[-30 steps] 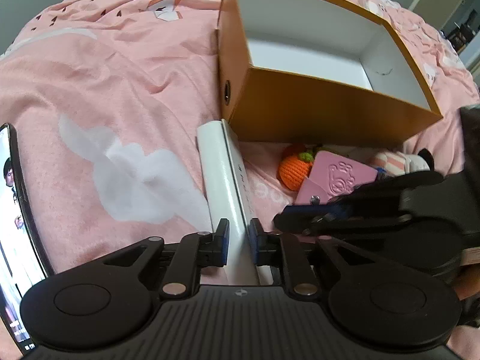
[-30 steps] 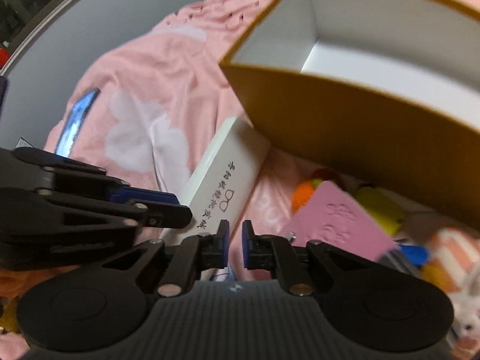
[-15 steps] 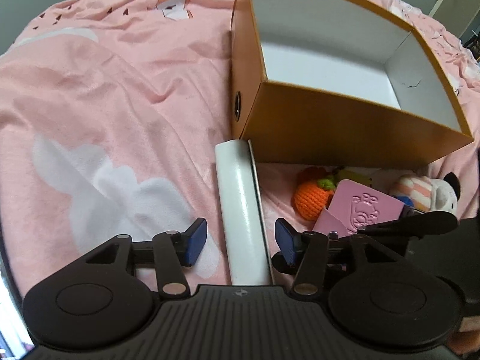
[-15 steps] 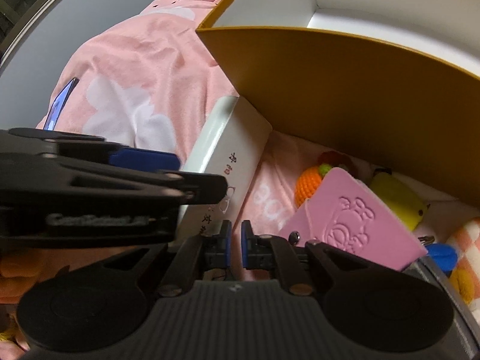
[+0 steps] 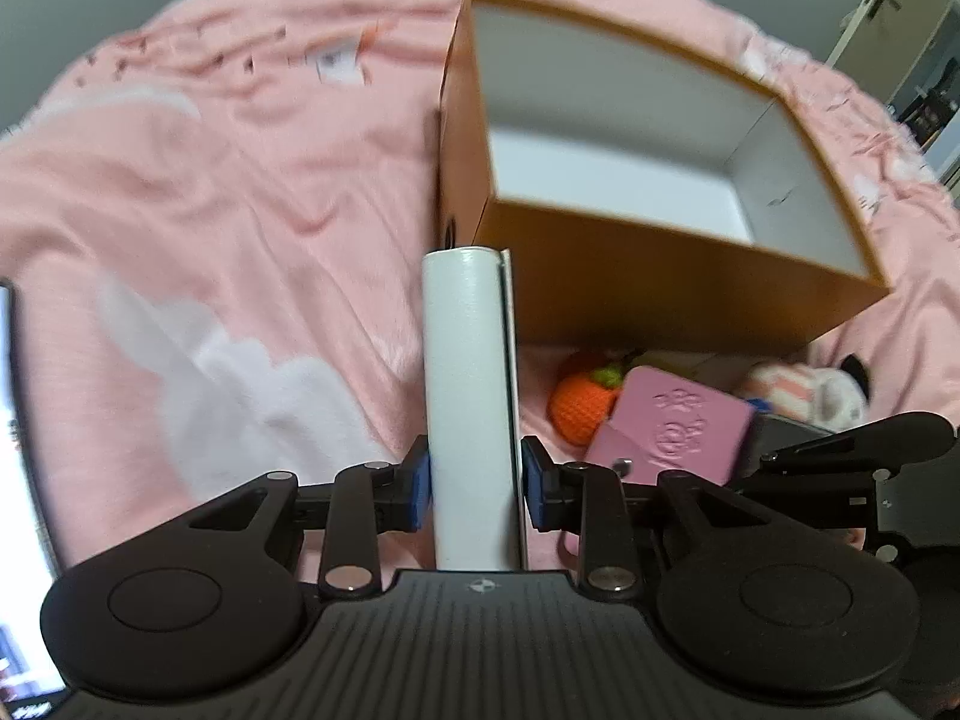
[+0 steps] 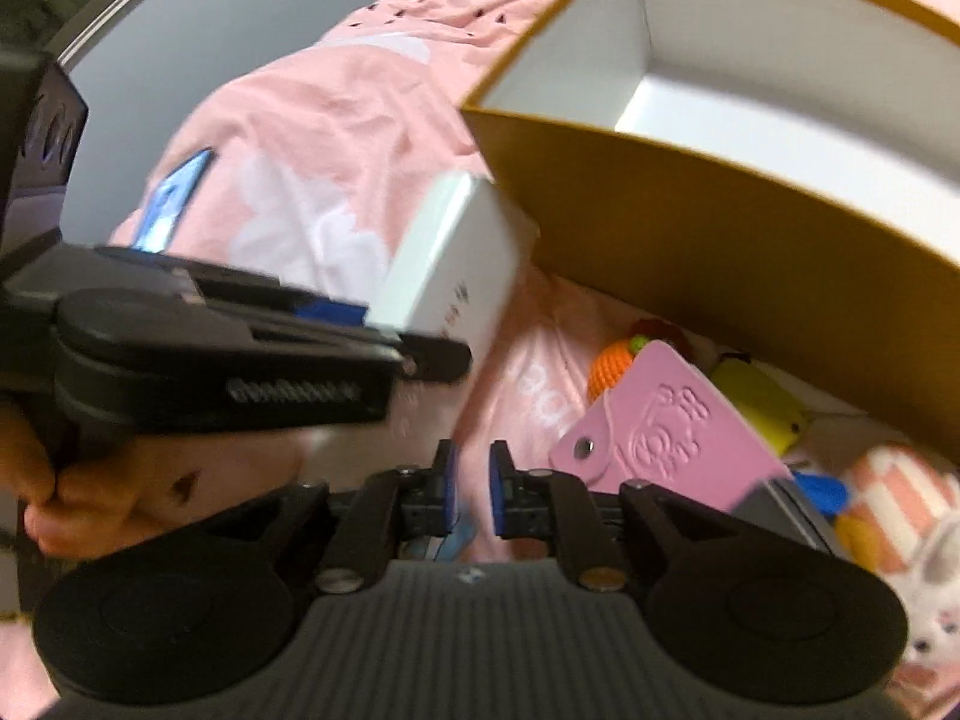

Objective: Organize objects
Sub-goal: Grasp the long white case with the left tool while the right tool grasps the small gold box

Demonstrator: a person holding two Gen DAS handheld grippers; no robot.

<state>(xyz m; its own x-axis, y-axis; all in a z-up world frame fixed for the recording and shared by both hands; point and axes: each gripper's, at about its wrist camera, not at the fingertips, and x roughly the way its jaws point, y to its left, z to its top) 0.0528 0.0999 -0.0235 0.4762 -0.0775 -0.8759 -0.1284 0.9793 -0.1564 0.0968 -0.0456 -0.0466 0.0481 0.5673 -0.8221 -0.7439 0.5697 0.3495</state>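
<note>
On the pink bedspread [image 5: 198,222] we see a lit screen [image 5: 12,450] at the far left edge. Next comes our left gripper [image 5: 477,483]. Its blue pads are closing on a long white box [image 5: 471,396], one pad on each side, and they look like they touch it. The far end of the white box is just beside the near corner of a big orange box [image 5: 648,288] with white inside walls. Under that box's front wall lie a knitted orange toy [image 5: 579,405], a pink snap pouch [image 5: 678,429] and a striped plush toy [image 5: 798,393]. Our right gripper [image 6: 470,495] is opening, with a small gap and nothing between its pads. The pink pouch lies just beside it.
</note>
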